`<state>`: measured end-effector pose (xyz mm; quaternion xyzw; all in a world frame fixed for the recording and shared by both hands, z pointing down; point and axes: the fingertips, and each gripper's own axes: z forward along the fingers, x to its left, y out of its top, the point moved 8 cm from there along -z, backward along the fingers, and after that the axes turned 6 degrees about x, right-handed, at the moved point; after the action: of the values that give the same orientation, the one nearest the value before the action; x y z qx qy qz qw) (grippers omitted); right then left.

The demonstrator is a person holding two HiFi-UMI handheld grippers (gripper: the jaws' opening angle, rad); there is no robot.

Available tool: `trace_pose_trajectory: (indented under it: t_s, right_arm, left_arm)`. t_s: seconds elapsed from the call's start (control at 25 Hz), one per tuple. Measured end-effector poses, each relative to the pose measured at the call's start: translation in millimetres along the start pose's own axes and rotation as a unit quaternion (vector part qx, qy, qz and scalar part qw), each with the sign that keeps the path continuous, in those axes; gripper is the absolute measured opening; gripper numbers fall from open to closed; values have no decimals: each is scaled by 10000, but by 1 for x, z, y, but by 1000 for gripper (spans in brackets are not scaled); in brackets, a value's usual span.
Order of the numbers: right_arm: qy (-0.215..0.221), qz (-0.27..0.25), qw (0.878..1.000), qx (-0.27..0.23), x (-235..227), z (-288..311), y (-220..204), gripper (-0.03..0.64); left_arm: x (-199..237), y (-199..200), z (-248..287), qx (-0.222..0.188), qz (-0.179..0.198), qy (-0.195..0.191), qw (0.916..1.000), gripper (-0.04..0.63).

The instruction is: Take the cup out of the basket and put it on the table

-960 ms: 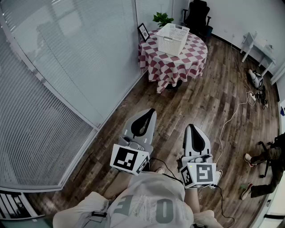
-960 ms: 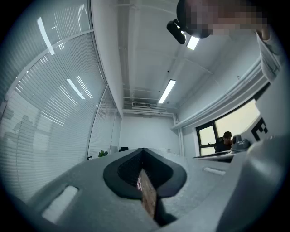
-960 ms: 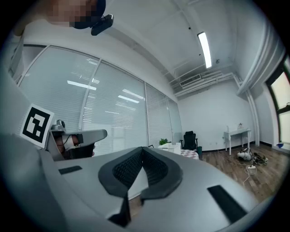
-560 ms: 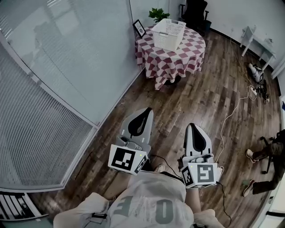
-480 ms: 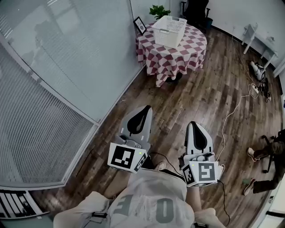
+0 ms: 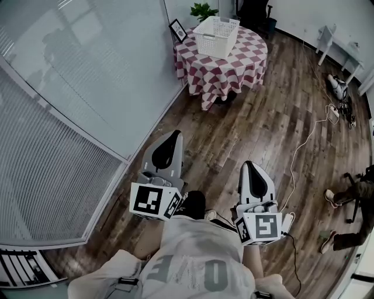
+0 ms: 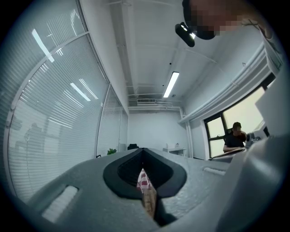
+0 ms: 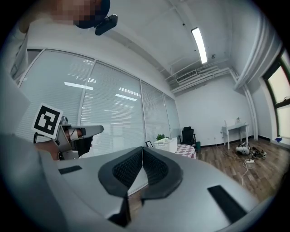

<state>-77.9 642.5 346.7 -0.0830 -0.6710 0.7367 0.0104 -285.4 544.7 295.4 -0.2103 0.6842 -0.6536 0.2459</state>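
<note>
The white slatted basket (image 6: 217,28) stands on a round table with a red-and-white checked cloth (image 6: 234,64), far across the room. No cup shows; the basket's inside is hidden from here. Both grippers are held near the person's body, far short of the table. My left gripper (image 6: 173,136) is shut with nothing in it, its pads (image 7: 143,154) meeting. My right gripper (image 6: 249,166) is shut and empty too, pads (image 8: 142,152) touching. In the right gripper view the basket (image 8: 166,145) and table (image 8: 186,150) are small and distant, and the left gripper (image 8: 77,133) shows at the left.
A glass wall with blinds (image 6: 76,105) runs along the left. Beside the table stand a plant (image 6: 203,10), a picture frame (image 6: 176,30) and a black chair (image 6: 255,11). A white desk (image 6: 342,55), floor cables (image 6: 304,152) and a seated person (image 6: 353,210) are at the right.
My left gripper has shifted left and a little lower in the head view. The right gripper has barely moved. Table and basket sit slightly higher in the picture.
</note>
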Motion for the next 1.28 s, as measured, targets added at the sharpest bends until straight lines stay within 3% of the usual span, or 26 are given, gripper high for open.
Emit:
trace_pose_trajectory:
  t_s: [0.24,0.64,0.96,1.28]
  right_arm:
    - [176,121,9998,-54,-1,4,-4,12]
    - [239,-72,9997,-2,-6,39,-19,12]
    - [-52,-179,9995,249,-50,105,-20,12]
    - [-65,-319,9994,70,-102,256,31,12]
  left_arm:
    - [-4,4,-2,39,289,65,9996,5]
    - [19,-20,30,-99,126,83,9998,5]
    - [43,-39,127,-160,-184,-94,9997,5]
    - [93,-34,267,-269,-132,-336,9990,5]
